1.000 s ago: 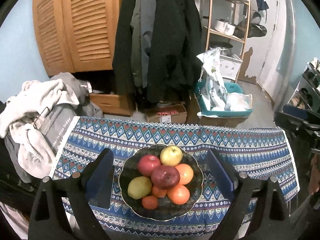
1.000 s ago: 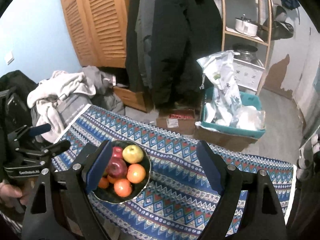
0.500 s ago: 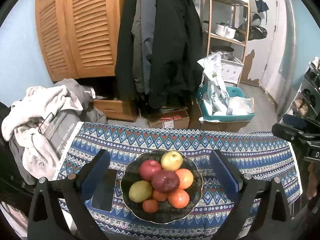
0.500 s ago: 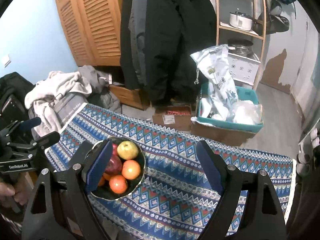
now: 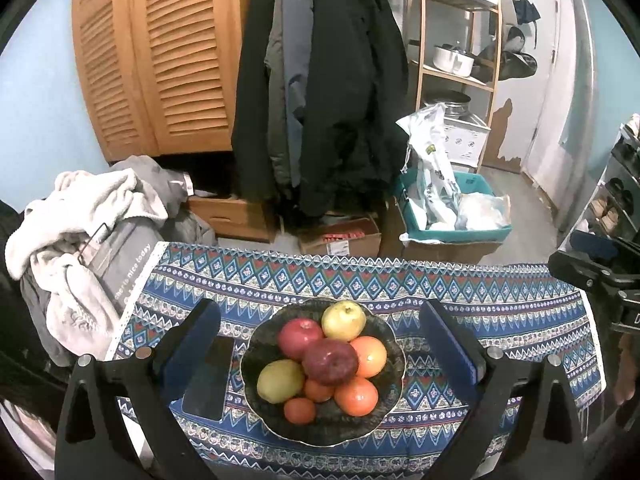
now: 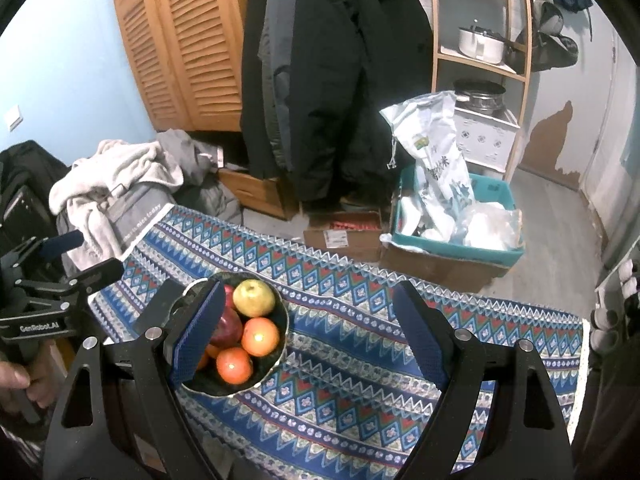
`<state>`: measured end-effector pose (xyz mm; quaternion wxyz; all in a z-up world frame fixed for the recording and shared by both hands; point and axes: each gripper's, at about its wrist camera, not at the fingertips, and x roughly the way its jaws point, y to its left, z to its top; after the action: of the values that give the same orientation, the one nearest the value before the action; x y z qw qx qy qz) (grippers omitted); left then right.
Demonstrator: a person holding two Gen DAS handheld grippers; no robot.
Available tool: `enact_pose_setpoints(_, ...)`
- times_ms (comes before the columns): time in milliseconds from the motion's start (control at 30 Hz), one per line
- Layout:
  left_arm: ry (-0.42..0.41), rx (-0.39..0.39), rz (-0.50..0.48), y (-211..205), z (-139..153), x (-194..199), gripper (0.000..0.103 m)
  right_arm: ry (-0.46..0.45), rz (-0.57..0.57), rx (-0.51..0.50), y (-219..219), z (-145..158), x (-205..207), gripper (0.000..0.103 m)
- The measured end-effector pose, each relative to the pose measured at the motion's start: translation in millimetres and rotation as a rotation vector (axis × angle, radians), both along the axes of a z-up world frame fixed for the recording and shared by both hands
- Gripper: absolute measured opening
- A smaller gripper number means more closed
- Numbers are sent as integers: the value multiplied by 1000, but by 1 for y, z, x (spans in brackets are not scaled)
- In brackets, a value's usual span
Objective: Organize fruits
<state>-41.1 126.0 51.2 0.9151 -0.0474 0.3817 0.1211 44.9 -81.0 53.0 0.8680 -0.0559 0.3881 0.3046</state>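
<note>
A dark scalloped plate sits on the patterned blue tablecloth, piled with fruit: a dark red apple on top, a red apple, a yellow-green apple, a green pear and several oranges. My left gripper hovers above it, open wide, its blue pads on either side of the plate and touching nothing. In the right wrist view the same plate lies at the lower left. My right gripper stands open over bare cloth, its left finger in front of the plate.
A black phone lies on the cloth left of the plate. Clothes are heaped off the table's left end. Beyond the far edge stand a cardboard box, a teal bin with bags, hanging coats and a shelf.
The left gripper's jaws have spread wider around the plate, uncovering the phone on the left. Both views shifted slightly; the fruit has not moved.
</note>
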Motion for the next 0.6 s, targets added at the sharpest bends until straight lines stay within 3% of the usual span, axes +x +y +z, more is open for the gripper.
enact_pose_setpoints(600,15,15,7,-4,-4,1,101,8,5,-9,4,-4,-2,84)
